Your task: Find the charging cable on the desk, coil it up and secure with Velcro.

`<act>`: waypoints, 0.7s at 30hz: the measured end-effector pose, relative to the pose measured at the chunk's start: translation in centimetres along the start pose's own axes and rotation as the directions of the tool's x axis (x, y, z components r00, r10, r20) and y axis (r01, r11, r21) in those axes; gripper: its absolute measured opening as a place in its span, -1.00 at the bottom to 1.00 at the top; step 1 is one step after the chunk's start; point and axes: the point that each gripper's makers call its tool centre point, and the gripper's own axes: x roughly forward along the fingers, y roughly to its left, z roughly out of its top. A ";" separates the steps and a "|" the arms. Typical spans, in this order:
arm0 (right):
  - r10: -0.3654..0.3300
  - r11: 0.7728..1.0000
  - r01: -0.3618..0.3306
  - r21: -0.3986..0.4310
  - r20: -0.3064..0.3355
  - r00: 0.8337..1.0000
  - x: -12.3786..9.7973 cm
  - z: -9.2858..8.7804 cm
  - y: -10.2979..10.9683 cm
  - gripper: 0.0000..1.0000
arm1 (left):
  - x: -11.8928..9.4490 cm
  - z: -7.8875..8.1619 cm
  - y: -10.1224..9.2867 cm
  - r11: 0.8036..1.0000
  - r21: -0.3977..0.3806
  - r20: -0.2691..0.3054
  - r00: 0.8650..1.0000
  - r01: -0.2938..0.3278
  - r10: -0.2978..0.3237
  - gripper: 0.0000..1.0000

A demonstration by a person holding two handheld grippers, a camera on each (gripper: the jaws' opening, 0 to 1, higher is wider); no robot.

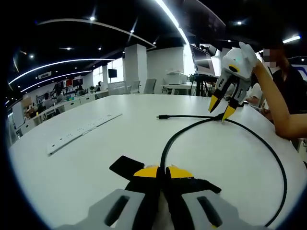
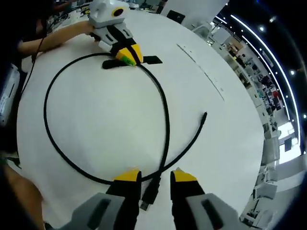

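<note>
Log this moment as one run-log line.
left hand-held gripper: shut on cable at Velcro strap | right hand-held gripper: open over plug end | cable: one loose loop on desk

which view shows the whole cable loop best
The right gripper view: the black cable shows from above as one crossed loop, both ends visible. The left gripper view shows it low and foreshortened, its near part hidden behind the left tongs.

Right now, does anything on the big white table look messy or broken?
Nothing looks broken or spilled. The thin black charging cable lies in one big loose loop that crosses itself near the right gripper, with both plug ends free. The left gripper is shut on the black Velcro strap.
</note>
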 end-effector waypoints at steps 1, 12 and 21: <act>0.002 1.000 -0.002 0.003 0.002 1.000 0.1 0.0 0.0 -0.48 | 0.0 0.0 0.0 1.000 -0.001 0.000 1.000 0.000 0.000 -0.87; 0.026 0.999 -0.026 0.021 0.011 1.000 0.7 0.1 0.2 -0.48 | 0.0 0.0 0.1 1.000 0.004 0.002 1.000 0.002 -0.002 -0.87; 0.037 0.993 -0.040 0.110 0.027 0.999 0.8 0.0 0.2 -0.54 | -0.1 0.0 0.0 1.000 0.008 0.005 1.000 0.002 -0.002 -0.87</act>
